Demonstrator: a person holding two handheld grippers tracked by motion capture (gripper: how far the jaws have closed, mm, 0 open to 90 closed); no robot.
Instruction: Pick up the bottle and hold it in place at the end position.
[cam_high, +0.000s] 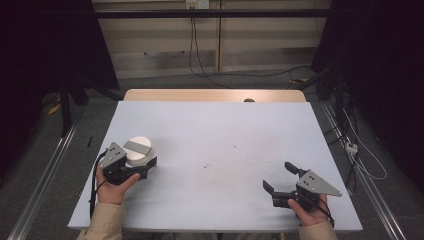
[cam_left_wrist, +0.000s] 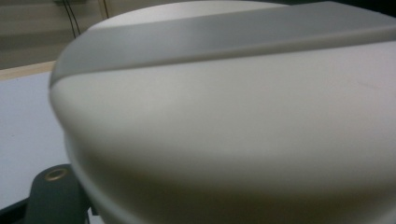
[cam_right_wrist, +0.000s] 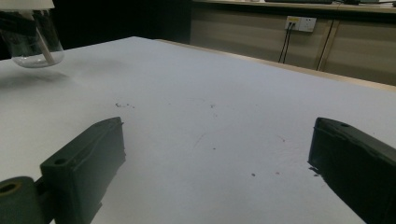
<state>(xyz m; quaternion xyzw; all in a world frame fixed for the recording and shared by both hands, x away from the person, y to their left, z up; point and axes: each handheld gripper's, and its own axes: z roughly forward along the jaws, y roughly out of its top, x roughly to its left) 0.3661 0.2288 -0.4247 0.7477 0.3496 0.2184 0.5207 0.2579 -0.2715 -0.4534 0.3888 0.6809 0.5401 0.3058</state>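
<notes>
In the high view the left gripper (cam_high: 141, 169) is clamped on a white-lidded jar (cam_high: 138, 152) at the table's (cam_high: 225, 130) near-left part; the right gripper (cam_high: 278, 176) rests well apart at the near right, jaws spread, nothing between them. In the left gripper view the jar's lid (cam_left_wrist: 233, 116) looms close; in the right gripper view the jar's clear glass body (cam_right_wrist: 32, 42) shows far left, above the table.

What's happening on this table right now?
A person sits at a pale blue table with tongs in each hand. The left tongs are shut on a clear jar with a white lid, held near the table's left edge. The right tongs are open and hold nothing, resting near the right front corner.
</notes>
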